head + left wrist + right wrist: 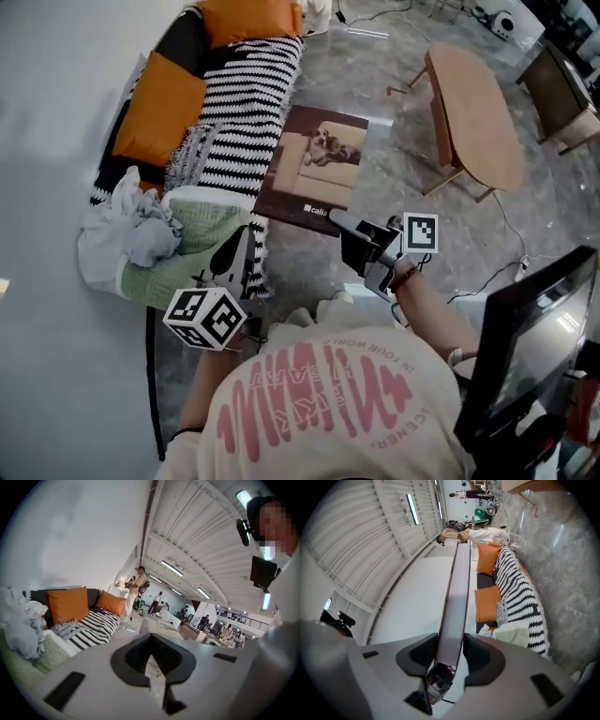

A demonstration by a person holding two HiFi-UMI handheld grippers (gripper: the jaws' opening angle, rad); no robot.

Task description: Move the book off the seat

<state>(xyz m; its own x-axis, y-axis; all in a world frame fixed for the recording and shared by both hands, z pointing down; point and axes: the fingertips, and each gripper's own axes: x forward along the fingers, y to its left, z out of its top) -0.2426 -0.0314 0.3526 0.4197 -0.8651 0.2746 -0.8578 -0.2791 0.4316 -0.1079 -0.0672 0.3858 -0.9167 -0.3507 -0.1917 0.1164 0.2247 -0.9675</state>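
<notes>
So the book (314, 169) is off the seat at this point. The right gripper (342, 223) has it pinched by its near corner and holds it out over the marble floor (375, 75), cover up, with a picture of a dog on a couch showing. From the head view its left edge sits just beside the front edge of the black-and-white striped throw (248, 103) that's draped over the sofa (183, 42), and I can't tell whether the two touch. In the right gripper view you see the book (457, 597) edge-on, running straight up the picture, and the right gripper (451, 656) is clamped on it with both jaws tight against its sides. The left gripper (236, 251) is down at the near end of the sofa, pointing along it over the pale green blanket (202, 230). Its own view shows the left gripper (151, 641) with its jaws pressed together and nothing between them. On the sofa there are two orange cushions, one (159, 108) next to the throw and another (248, 19) at the far end. There's also a crumpled heap of white clothes (131, 225) right beside the green blanket. A wooden table (478, 112) stands on the floor well apart from the sofa, and a dark monitor (534, 337) sits at the person's right.
</notes>
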